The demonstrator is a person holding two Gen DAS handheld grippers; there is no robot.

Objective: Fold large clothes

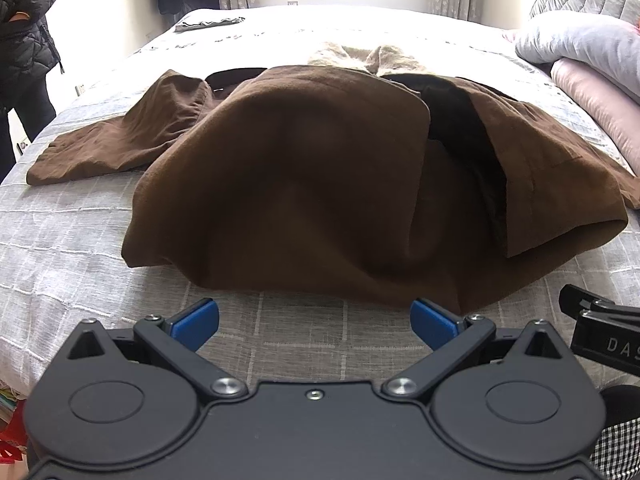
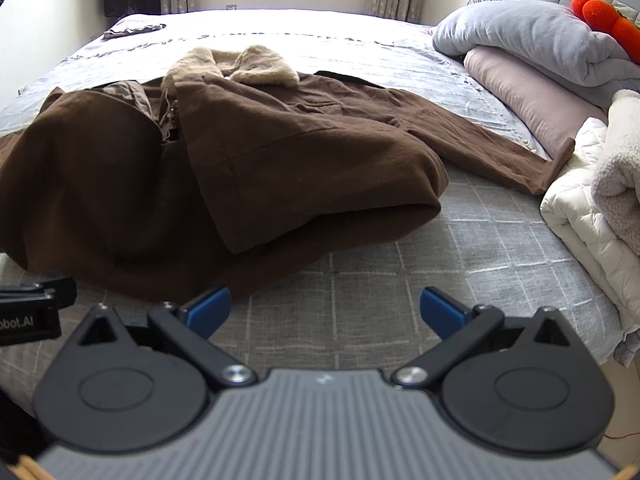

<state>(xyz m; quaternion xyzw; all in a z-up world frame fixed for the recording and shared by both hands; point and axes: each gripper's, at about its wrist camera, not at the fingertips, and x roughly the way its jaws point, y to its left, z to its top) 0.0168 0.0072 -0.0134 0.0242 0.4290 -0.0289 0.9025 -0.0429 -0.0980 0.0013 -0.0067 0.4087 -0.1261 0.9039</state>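
A large brown coat with a beige fleece collar lies on the grey checked bed, its front panels folded over its middle and both sleeves spread out to the sides. In the right wrist view the coat sits ahead and to the left. My left gripper is open and empty, just short of the coat's near hem. My right gripper is open and empty over bare bedspread, right of the hem. Each gripper shows at the edge of the other's view.
The grey checked bedspread covers the bed. Pillows and a rolled grey quilt lie at the right, with a white quilted blanket nearer. A small folded cloth lies at the far edge. A person in a dark jacket stands at the left.
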